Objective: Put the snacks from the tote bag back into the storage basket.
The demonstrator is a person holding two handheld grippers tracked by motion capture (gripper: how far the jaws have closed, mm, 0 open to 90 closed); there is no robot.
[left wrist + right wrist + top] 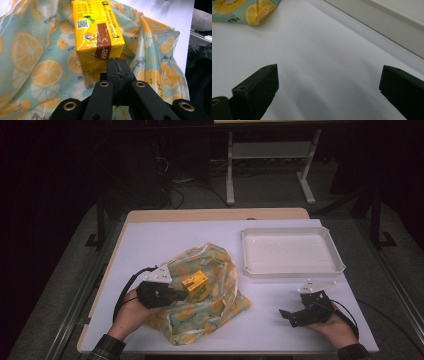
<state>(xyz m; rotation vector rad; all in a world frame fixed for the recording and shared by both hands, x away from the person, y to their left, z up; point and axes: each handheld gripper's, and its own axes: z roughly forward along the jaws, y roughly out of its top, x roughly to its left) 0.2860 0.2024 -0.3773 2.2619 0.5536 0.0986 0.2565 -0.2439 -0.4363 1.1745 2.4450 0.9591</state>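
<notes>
A yellow carton (195, 286) with a brown band lies on a crumpled cloth (212, 312) printed with lemon slices, left of the table's middle. My left gripper (180, 295) sits at the carton's left side. In the left gripper view its jaws are pressed together, their tips (117, 65) right at the near lower edge of the carton (97, 32), with the cloth (37, 62) under and around it. I see nothing between the jaws. My right gripper (286, 317) rests open near the front right of the table, its jaws wide apart (328, 82) over bare white surface.
A white tray (292, 271) stands at the back right of the white table (150, 240). A corner of the cloth (249, 10) shows far off in the right gripper view. Table legs and cables stand on the dark floor beyond.
</notes>
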